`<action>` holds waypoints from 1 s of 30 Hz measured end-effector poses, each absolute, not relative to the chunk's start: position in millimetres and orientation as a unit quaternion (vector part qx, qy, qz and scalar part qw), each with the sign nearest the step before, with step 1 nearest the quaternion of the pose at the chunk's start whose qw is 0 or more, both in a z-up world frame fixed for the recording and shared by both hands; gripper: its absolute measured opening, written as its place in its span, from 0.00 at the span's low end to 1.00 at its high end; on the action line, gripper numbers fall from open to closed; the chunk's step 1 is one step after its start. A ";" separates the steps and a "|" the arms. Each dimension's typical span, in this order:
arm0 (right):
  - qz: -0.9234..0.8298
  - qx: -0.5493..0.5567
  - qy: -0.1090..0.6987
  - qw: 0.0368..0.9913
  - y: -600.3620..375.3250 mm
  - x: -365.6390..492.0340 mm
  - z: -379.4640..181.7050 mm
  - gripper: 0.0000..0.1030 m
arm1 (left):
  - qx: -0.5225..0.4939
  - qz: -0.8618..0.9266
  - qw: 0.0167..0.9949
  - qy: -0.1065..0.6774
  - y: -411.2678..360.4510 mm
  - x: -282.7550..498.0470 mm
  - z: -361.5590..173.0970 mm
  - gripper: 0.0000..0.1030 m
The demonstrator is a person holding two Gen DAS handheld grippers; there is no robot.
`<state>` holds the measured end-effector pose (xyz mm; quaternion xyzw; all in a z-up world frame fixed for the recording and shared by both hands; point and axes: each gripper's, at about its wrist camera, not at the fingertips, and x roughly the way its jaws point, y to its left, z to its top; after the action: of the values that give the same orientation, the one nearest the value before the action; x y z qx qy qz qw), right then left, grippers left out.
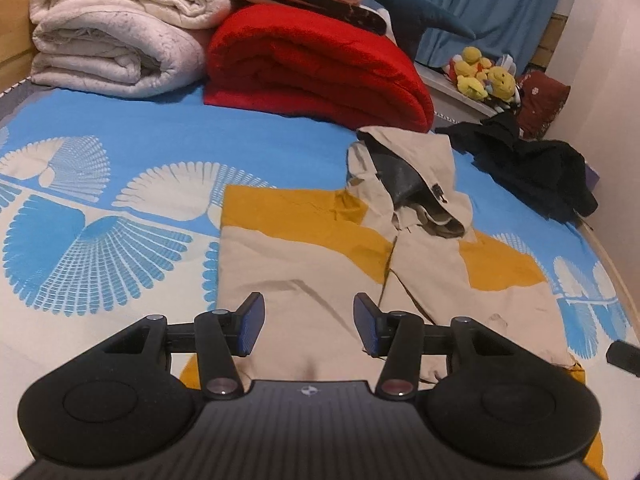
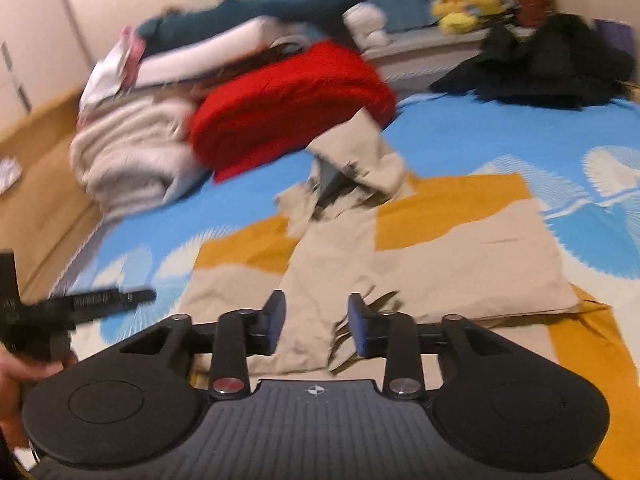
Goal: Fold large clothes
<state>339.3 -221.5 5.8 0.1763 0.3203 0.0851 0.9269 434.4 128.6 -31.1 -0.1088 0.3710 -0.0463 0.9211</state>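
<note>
I see my left gripper [image 1: 309, 322] hanging over the beige-and-mustard jacket [image 1: 304, 264], fingers spread apart with nothing between them. The jacket lies flat on the blue patterned bedsheet [image 1: 120, 132], sleeves folded in, its hood [image 1: 404, 176] crumpled at the far end. My right gripper [image 2: 316, 326] hovers over the same garment's near edge — jaws also spread, gripping nothing. Behind it sit a red blanket [image 1: 316, 64] and white quilt [image 1: 116, 28]; a black garment [image 1: 536, 164] lies off to the right.
</note>
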 end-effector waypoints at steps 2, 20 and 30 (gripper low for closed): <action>0.070 0.184 0.319 0.927 -232.0 344.2 -6.7 0.37 | -0.104 -0.064 0.919 0.374 116.5 435.2 -35.7 0.38; -0.023 0.344 0.364 0.865 -292.3 394.7 -72.8 0.38 | 0.041 -0.192 0.898 0.395 -59.0 430.5 -119.8 0.49; -0.041 0.355 0.384 0.851 -296.5 397.6 -82.5 0.38 | 0.007 -0.116 0.947 0.299 -17.4 422.2 -60.1 0.00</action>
<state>397.6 -296.5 -82.5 0.3549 0.3839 -0.0409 0.8515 422.2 -17.4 -60.1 0.0070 0.2986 -0.1160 0.9473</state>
